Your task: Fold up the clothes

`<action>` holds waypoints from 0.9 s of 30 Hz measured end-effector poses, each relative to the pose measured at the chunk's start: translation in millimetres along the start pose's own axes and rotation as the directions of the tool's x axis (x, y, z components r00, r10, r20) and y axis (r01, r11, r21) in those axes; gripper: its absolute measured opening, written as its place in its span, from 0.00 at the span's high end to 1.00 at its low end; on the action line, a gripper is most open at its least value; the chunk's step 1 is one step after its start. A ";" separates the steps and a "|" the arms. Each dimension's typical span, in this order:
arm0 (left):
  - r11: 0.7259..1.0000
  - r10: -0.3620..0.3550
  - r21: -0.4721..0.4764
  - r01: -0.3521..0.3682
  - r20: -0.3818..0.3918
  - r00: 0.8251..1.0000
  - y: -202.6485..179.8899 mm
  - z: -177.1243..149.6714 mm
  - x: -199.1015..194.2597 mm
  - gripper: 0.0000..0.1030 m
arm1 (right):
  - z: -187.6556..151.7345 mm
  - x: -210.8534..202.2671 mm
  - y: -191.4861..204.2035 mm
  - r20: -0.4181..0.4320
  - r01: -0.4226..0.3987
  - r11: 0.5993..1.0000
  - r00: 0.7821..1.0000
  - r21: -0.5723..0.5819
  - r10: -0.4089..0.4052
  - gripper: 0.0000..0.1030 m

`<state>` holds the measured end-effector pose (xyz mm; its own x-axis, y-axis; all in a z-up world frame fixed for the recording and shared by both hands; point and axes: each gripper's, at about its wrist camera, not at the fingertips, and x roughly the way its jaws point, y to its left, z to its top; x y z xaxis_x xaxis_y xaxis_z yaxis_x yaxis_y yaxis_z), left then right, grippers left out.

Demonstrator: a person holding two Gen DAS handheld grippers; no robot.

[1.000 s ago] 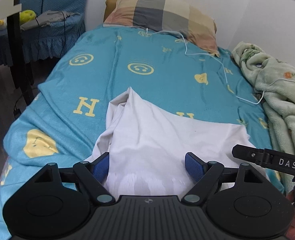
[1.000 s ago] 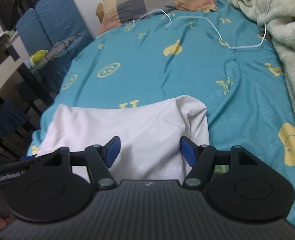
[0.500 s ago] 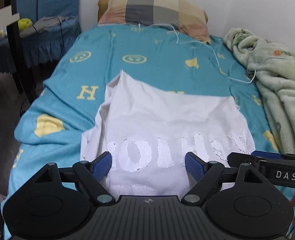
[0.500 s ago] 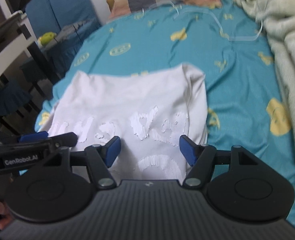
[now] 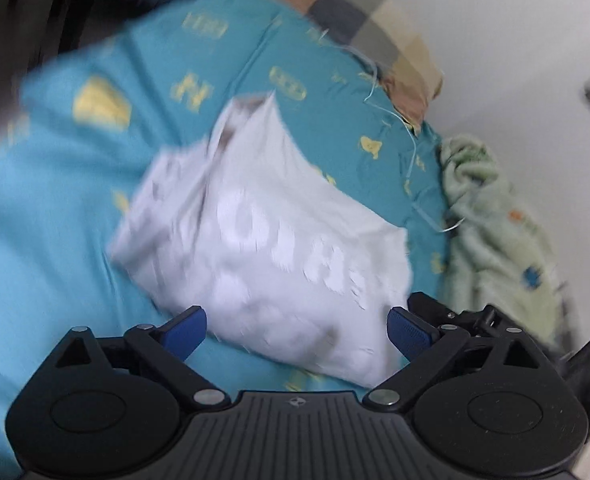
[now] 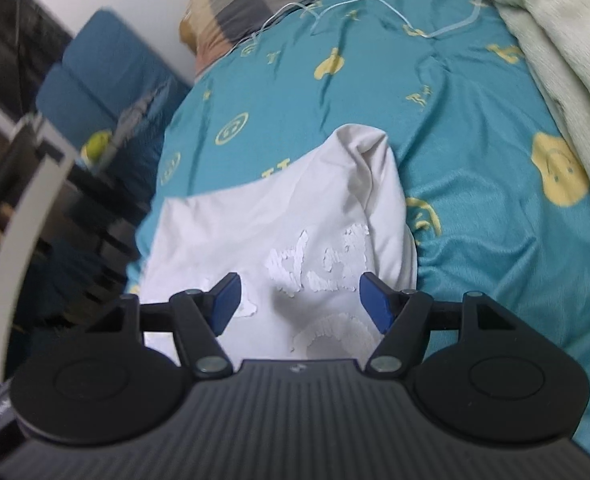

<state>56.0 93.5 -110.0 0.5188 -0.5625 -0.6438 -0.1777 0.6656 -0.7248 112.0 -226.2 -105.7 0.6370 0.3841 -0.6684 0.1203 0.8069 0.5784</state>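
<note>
A white T-shirt [image 6: 279,224] lies partly folded on your teal bedsheet [image 6: 475,128]. Your left gripper [image 5: 297,328] is opening wide over it, empty; your right gripper [image 6: 297,300] hovers spread apart, holding nothing. Next, likely pinch an edge to make another fold.

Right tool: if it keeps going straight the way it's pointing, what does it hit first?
Most likely the white shirt lying on the bed. The right tool is open and angled down at the printed part of the shirt, with nothing visible in between; depth is hard to judge.
</note>
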 end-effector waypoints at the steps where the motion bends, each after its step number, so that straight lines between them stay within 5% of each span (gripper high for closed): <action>1: 0.997 -0.018 -0.069 0.017 -0.014 1.000 9.3 0.7 6.0 0.05 | 0.1 -2.4 -2.6 -0.005 -0.022 0.999 1.000 0.039 0.023 0.33; 8: 0.924 -0.073 -0.373 0.089 0.056 0.996 56.5 13.6 35.2 0.09 | -18.5 1.6 -14.7 -0.088 -0.196 0.914 0.966 0.356 0.242 0.33; 12: 0.907 -0.078 -0.405 0.117 0.111 0.991 60.4 15.6 33.4 0.40 | -39.7 19.3 -14.4 -0.161 -0.219 0.847 0.929 0.485 0.332 0.33; 16: 0.910 -0.124 -0.376 0.174 0.154 0.980 54.8 16.5 26.5 0.58 | -60.9 39.5 -16.3 -0.202 -0.193 0.789 0.906 0.583 0.371 0.32; 21: 0.899 -0.217 -0.340 0.277 0.203 0.955 45.1 24.6 19.9 0.72 | -64.4 55.8 -36.5 -0.112 -0.193 0.686 0.921 0.702 0.374 0.31; 27: 0.881 -0.257 -0.353 0.315 0.203 0.945 47.3 27.9 25.1 0.72 | -63.0 54.0 -48.8 0.058 -0.286 0.571 0.922 0.770 0.383 0.29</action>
<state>83.9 124.6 -153.5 0.7054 -0.6032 -0.3723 -0.2881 0.2358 -0.9281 92.6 -216.5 -199.5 0.6779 0.6368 -0.3674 0.4725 0.0055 0.8813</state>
